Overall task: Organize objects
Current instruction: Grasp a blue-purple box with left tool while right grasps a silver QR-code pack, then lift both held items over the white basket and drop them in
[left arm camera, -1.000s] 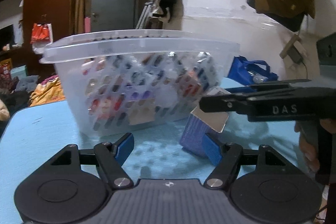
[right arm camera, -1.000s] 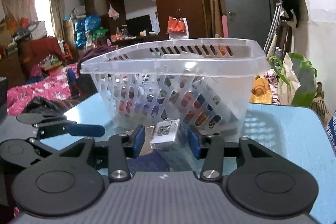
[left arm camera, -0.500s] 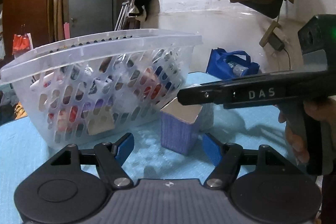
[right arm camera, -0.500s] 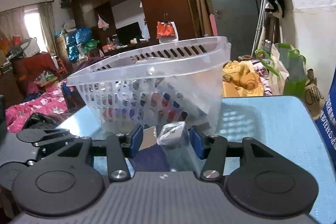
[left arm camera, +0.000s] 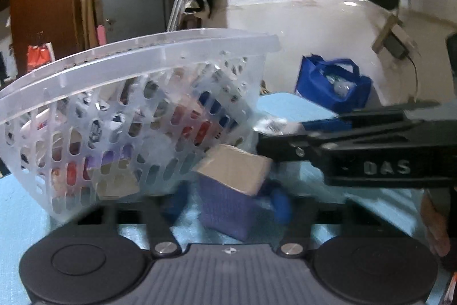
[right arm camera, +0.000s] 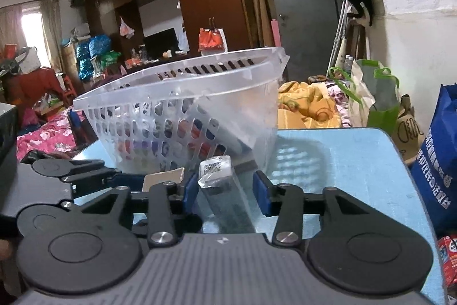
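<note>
Left wrist view: the left gripper (left arm camera: 228, 205) has its blue pads spread on either side of the purple box (left arm camera: 228, 205), not pinching it. The box sits on the blue table (left arm camera: 22, 207) right up against the clear basket (left arm camera: 137, 119), tipped so its tan top end points up and right, long axis leaning. Half a second ago it was further ahead of the fingers; now it's right between them, and the whole view is blurrier. The right gripper (left arm camera: 282, 133) comes in from the right.

Right wrist view: the right gripper (right arm camera: 225, 189) is spread open around a clear packet (right arm camera: 221, 190), which stands up, leaning a bit, barcode end on top, near the basket (right arm camera: 182, 93). Compared with before, the packet looks closer and taller, and the basket sits more corner-on.
</note>
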Demonstrator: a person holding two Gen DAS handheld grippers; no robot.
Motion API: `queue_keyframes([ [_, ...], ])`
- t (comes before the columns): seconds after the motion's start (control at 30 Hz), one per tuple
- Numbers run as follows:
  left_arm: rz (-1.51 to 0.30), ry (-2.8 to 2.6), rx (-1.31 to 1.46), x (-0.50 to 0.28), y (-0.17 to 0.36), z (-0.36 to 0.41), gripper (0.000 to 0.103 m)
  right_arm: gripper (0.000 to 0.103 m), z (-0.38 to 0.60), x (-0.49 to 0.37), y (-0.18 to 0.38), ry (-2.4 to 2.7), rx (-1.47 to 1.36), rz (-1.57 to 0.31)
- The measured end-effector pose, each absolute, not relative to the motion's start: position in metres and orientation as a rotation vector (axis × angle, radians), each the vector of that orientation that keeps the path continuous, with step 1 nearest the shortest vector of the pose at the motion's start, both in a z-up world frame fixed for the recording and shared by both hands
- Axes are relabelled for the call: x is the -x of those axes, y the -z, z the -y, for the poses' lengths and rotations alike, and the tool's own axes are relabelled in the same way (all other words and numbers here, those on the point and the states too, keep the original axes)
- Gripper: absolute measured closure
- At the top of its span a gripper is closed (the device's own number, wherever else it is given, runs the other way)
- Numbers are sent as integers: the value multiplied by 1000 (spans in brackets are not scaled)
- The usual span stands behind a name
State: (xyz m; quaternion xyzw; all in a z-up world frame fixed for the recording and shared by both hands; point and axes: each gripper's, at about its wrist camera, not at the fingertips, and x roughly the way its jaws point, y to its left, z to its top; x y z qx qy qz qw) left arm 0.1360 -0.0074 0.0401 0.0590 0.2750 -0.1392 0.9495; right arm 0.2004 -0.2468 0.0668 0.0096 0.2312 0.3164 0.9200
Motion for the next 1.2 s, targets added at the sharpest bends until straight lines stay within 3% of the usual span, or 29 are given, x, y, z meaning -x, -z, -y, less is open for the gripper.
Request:
queue_keyframes([
  [0.83,-269,224,12,-62,-111,-69,52,68,221,-129,-118,-679,115,-225],
  [1.07,-228,148,19,-102,-176,-82,52,68,198,-154,-169,-615,162,-138],
  [1.2,-284,81,53,-152,-196,-92,52,68,182,-200,-189,-601,160,-190],
])
